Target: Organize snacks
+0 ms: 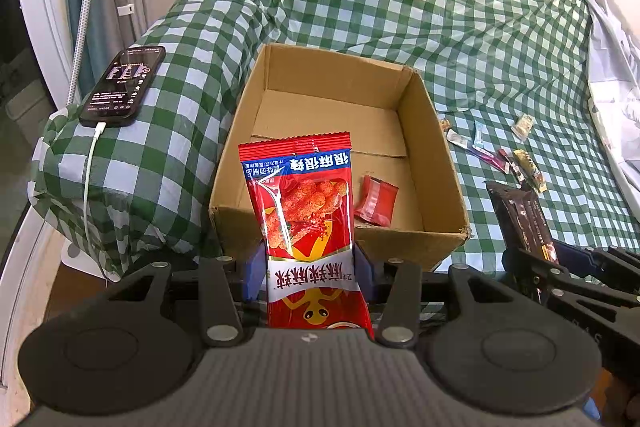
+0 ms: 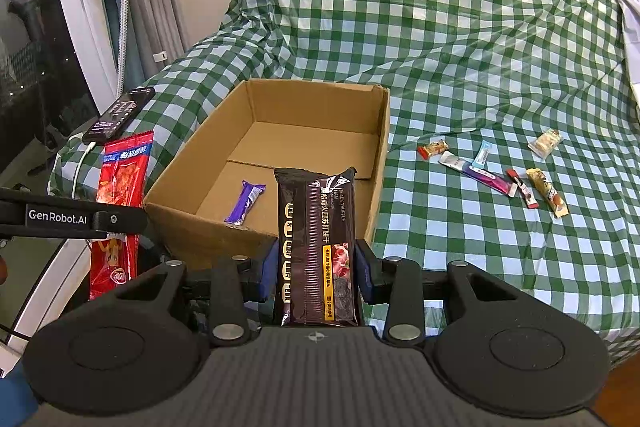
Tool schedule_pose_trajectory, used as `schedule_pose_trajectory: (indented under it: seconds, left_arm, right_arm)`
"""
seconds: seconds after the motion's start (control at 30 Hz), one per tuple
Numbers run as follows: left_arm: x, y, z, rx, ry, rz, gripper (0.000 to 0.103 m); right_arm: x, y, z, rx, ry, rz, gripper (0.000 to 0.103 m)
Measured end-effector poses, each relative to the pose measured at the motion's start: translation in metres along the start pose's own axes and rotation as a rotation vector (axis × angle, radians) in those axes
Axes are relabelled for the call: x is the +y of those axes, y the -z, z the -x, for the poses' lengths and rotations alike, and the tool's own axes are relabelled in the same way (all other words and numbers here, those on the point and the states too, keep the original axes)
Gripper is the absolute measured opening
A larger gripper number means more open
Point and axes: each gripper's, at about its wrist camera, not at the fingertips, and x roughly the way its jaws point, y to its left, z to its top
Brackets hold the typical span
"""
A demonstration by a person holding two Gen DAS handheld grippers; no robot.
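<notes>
My left gripper (image 1: 310,273) is shut on a red spicy-snack bag (image 1: 306,211), held upright at the near wall of an open cardboard box (image 1: 412,103). A small red packet (image 1: 376,201) lies inside the box. My right gripper (image 2: 316,269) is shut on a dark cracker pack (image 2: 316,247), also upright at the box's near wall (image 2: 180,227). A purple bar (image 2: 245,202) lies on the box floor. The red bag also shows in the right wrist view (image 2: 120,195), to the left of the box.
Several small snack packets (image 2: 496,175) lie on the green checked cloth (image 2: 460,67) right of the box. A phone (image 1: 122,85) on a charging cable rests on the covered armrest at left. Curtains and a window frame stand at far left.
</notes>
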Motion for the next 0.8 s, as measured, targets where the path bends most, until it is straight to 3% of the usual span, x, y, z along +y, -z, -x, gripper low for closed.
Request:
schedule_pose_trajectory:
  seconds: [0.4, 0.8]
  left_arm:
    - [0.004, -0.007, -0.020, 0.028, -0.012, 0.005, 0.051]
    - [0.024, -0.051, -0.046, 0.030, -0.007, 0.060, 0.051]
  right_arm:
    - [0.000, -0.002, -0.017, 0.046, 0.008, 0.003, 0.041]
    - [-0.007, -0.028, -0.042, 0.036, 0.028, -0.012, 0.041]
